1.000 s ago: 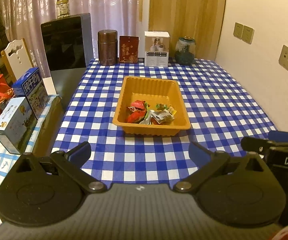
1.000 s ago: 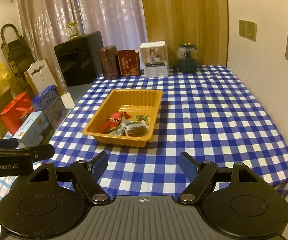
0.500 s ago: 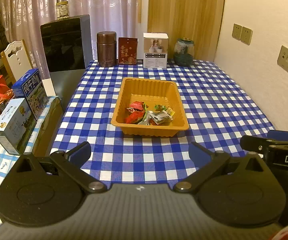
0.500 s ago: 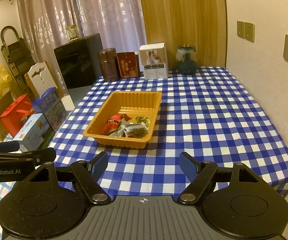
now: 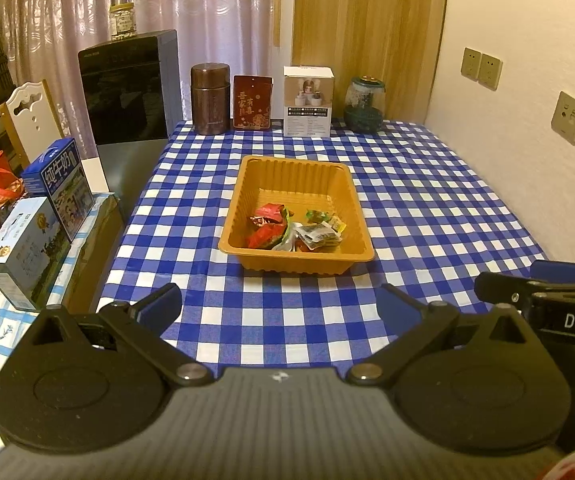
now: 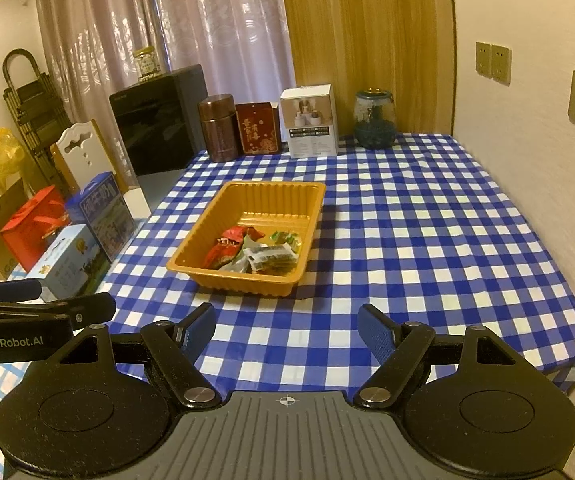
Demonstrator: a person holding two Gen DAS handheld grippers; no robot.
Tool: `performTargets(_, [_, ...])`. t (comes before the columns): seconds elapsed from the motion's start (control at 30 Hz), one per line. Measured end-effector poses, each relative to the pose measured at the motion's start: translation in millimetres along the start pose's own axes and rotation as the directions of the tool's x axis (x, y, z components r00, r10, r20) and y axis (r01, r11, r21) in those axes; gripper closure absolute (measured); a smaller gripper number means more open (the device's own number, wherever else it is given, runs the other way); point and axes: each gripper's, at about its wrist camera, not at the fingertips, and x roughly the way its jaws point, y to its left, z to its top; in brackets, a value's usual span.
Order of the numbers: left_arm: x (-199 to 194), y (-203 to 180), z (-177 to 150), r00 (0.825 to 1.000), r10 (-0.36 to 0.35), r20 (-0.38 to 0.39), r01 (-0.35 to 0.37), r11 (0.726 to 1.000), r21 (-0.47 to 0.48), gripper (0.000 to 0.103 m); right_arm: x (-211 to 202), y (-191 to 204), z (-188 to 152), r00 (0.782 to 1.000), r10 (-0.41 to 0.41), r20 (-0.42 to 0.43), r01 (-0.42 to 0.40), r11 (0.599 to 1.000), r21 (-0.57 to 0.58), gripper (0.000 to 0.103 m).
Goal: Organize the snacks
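Both tools gape empty – left tool (image 5: 279, 306), right tool (image 6: 285, 326) – snacks (image 5: 295, 230) well ahead

one tray (image 5: 352, 196), four containers behind it, three boxes alongside.

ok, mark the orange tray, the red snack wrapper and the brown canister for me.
orange tray (image 5: 295, 262), left wrist view, on its near outer wall.
red snack wrapper (image 5: 265, 235), left wrist view, on the middle of the wrapper.
brown canister (image 6: 218, 128), right wrist view, on its side below the lid.
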Motion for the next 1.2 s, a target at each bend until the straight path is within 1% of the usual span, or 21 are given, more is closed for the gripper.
performTargets(1.2, [0.1,-1.8,0.4,1.0,-0.002,0.001,0.002,1.0,0.0,0.0,0.7,-3.7,0.6,1.0,-0.002,0.001,0.002,1.0,0.003,0.025])
